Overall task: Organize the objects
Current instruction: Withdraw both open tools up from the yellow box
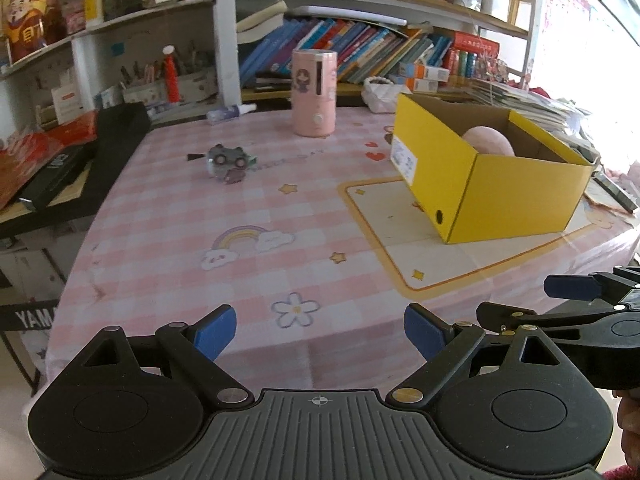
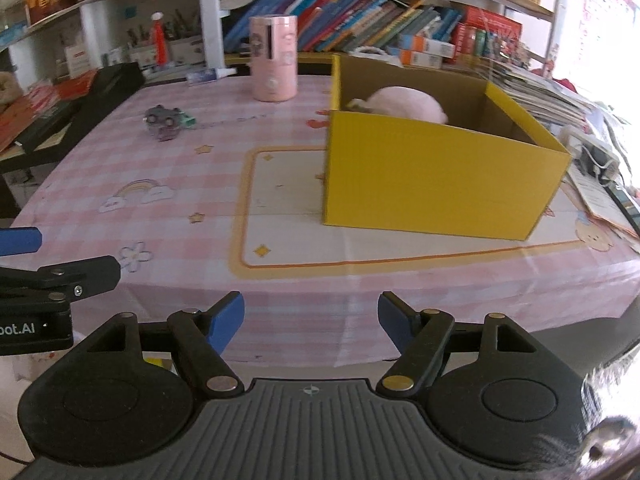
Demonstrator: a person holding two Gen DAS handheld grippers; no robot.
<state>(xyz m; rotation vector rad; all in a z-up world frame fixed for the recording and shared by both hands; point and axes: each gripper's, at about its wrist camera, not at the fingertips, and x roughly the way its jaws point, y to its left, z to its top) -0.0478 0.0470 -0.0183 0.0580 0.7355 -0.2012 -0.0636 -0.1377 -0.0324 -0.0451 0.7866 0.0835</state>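
A yellow cardboard box [image 1: 516,196] [image 2: 440,176] stands open on the right of the pink checked tablecloth. A pink plush toy [image 1: 488,141] [image 2: 404,105] lies inside it. A small grey toy [image 1: 228,162] [image 2: 164,120] lies on the cloth at the far left. A pink cylindrical container [image 1: 314,92] [image 2: 274,58] stands upright at the back. My left gripper [image 1: 320,332] is open and empty over the table's near edge. My right gripper [image 2: 310,322] is open and empty at the near edge, before the box. Each gripper shows at the other view's side.
Shelves of books [image 1: 360,52] and stationery line the back. A black case [image 1: 80,168] and red items sit on the left. A small bottle [image 1: 230,113] lies at the back. Papers and a power strip [image 2: 592,152] lie right of the box.
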